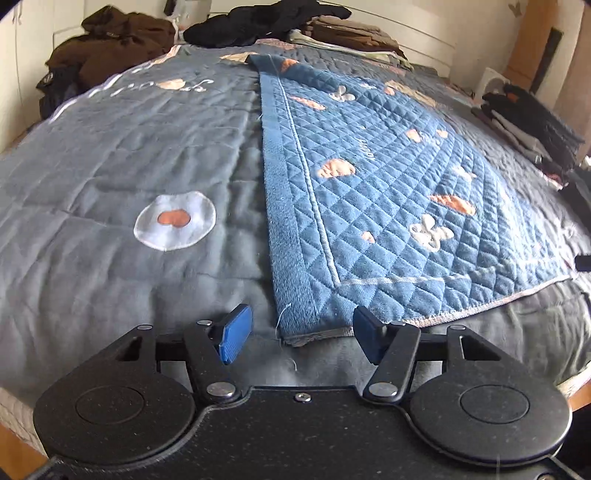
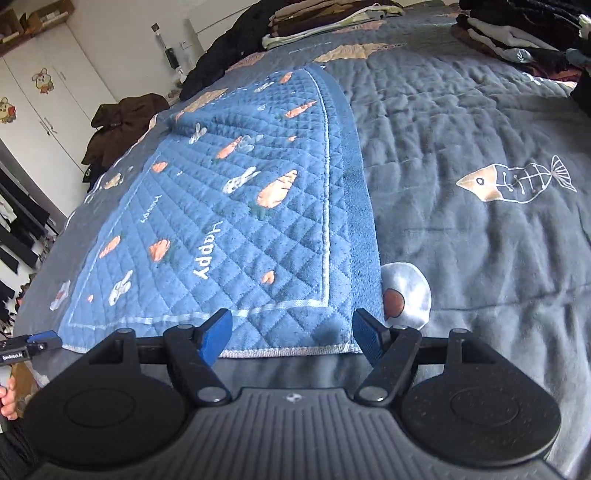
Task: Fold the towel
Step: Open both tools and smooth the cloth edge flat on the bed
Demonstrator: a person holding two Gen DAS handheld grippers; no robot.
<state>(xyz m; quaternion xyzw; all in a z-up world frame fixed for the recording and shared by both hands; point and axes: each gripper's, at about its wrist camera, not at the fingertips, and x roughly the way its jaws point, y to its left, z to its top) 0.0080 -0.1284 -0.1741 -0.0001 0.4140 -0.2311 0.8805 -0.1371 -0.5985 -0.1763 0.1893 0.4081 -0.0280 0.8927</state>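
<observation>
Blue quilted terry, stitched with orange carrots, white rabbits and the word "Happy", makes up the towel (image 1: 388, 192), which lies spread flat on a grey bedspread (image 1: 110, 155) covering the bed. The left gripper (image 1: 301, 334) hovers at the towel's near left corner with its blue-padded fingers (image 1: 234, 334) spread wide, holding nothing; the frayed corner sits between them. The right gripper (image 2: 291, 338) is likewise splayed apart and empty, poised over the towel's near right corner, whose hem runs just in front of the pads.

Around the towel the bedspread carries a fried-egg patch (image 1: 175, 219) to the left and a fish-skeleton print (image 2: 517, 181) to the right. Along the far edge of the bed sit a brown garment heap (image 1: 110, 44), a black clothing pile (image 1: 266, 22) and a stack of folded clothes (image 1: 351, 35); another dark folded stack (image 1: 532, 125) lies at the right side. None of these touches the towel. White cupboard doors (image 2: 48, 110) with cartoon stickers stand beyond the bed.

In the right wrist view the towel's edge half covers a second egg patch (image 2: 406, 291). The other gripper's tip shows at the left border, cut off, with fingertips (image 2: 7, 400) of a hand below. The towel's small script lettering is too blurred to read.
</observation>
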